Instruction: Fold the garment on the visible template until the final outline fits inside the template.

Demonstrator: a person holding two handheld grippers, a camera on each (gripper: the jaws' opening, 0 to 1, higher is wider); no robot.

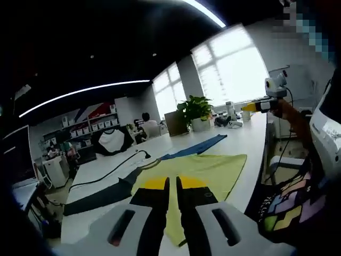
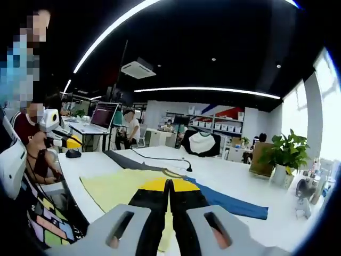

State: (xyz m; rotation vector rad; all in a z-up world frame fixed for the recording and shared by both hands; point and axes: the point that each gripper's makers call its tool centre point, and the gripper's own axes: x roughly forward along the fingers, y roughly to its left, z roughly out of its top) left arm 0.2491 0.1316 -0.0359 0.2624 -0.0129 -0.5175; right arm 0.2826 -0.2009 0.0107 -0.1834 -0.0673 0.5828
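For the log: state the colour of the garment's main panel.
Pale yellow garment, with blue and dark grey parts; clearest in the left gripper view.

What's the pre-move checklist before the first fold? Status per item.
1. Left hand-held gripper shut, holding nothing: ok.
2. Right hand-held gripper shut, holding nothing: ok.
3. Yellow garment lies spread on the white table: ok.
4. Garment fully in view: not ok, its near edge is hidden behind the jaws.
5. Template outline under the garment: cannot tell; dark and blue strips show beside it.
6. Black cable apart from the garment: ok.
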